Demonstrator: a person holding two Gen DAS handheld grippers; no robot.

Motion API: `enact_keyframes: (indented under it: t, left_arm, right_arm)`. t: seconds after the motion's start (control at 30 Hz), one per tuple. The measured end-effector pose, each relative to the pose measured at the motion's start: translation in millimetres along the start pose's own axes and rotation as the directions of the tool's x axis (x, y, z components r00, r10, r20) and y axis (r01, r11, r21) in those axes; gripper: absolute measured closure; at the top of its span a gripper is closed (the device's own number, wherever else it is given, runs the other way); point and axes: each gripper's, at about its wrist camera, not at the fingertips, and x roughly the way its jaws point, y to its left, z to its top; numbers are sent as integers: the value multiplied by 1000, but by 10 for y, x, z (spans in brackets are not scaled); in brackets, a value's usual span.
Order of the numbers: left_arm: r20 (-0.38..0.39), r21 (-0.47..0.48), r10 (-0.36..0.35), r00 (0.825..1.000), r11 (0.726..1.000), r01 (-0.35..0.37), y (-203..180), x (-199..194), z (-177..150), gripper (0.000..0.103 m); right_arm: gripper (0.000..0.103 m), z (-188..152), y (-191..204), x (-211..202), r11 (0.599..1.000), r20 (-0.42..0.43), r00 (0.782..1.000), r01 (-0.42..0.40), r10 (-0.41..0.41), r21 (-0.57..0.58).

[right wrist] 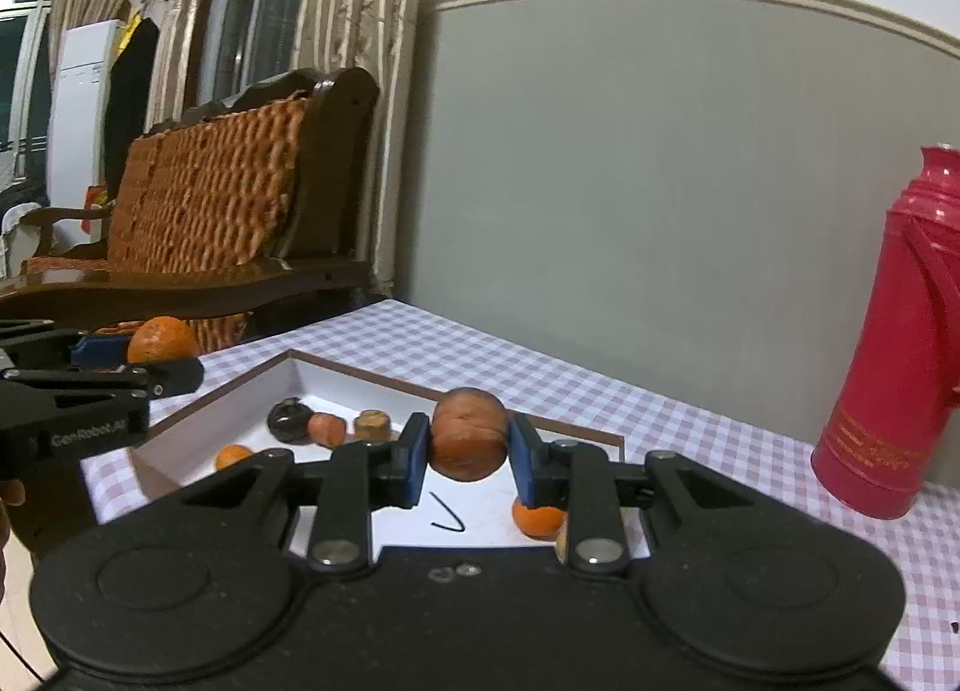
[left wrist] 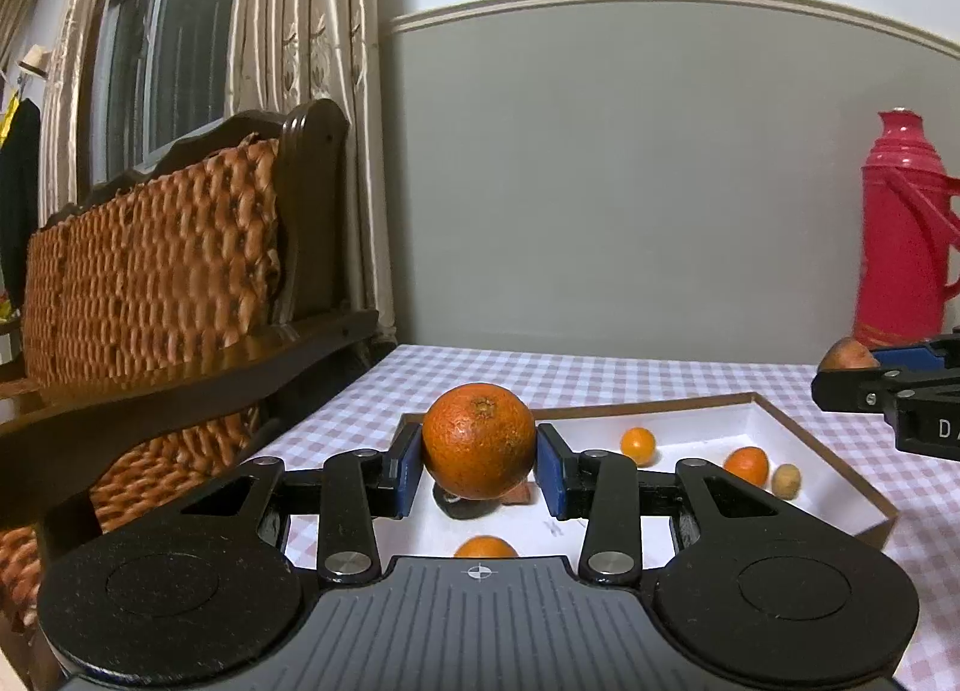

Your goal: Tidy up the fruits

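Both tools loaded, held above tray (left wrist: 828, 454) on table (left wrist: 480, 373). Left tool (left wrist: 478, 466) clamps orange (left wrist: 478, 439); right tool (right wrist: 469, 454) clamps brownish fruit (right wrist: 469, 433). We judge step as carry-and-place. Next: we choose clear tray spots away from small fruits (left wrist: 746, 463), lower, then release.

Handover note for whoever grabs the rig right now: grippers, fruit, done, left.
Left gripper: shut on an orange, held above the tray's left end.
Right gripper: shut on a brownish fruit, held above the tray's right side.
In the tray: small oranges, a tan fruit, a dark fruit, and a few more pieces.
On the table: red thermos, not part of the job.
Done: several fruits lie in the tray.
Left: both held fruits not yet set down. The final spot is unclear.
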Motion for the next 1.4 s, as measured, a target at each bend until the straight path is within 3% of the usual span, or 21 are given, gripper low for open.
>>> enact_keyframes:
  t: [0.43,0.7,0.73,0.77,0.8,0.83,0.87,1.4]
  left_arm:
    - [-49,-24,-6,999,1000,5,-6,544,67,63]
    - [-69,-72,39,997,996,-44,127,884,51,60]
    - [-82,-70,49,995,996,-55,134,921,35,52]
    - [-77,-79,63,995,994,-69,149,911,12,15]
    - [-41,-97,80,996,992,-84,159,855,-11,0]
    - [-12,-93,83,996,992,-84,155,815,-13,0]
    - [-5,-70,87,996,994,-87,132,804,0,0]
    - [-16,-70,77,997,995,-78,142,729,11,0]
  right_arm:
    - [83,18,-286,559,998,-48,999,24,-21,58]
    - [82,15,-441,891,995,-67,998,7,-1,95]
    - [74,21,-461,938,995,-73,997,-3,10,96]
    - [60,18,-480,1001,996,-93,996,-7,15,92]
    - [19,9,-493,1038,996,-105,994,18,-9,86]
    - [6,-20,-494,1019,995,-75,995,65,-59,77]
    - [6,-46,-500,986,994,-38,996,81,-78,69]
    - [6,-34,-500,913,994,-69,996,61,-55,93]
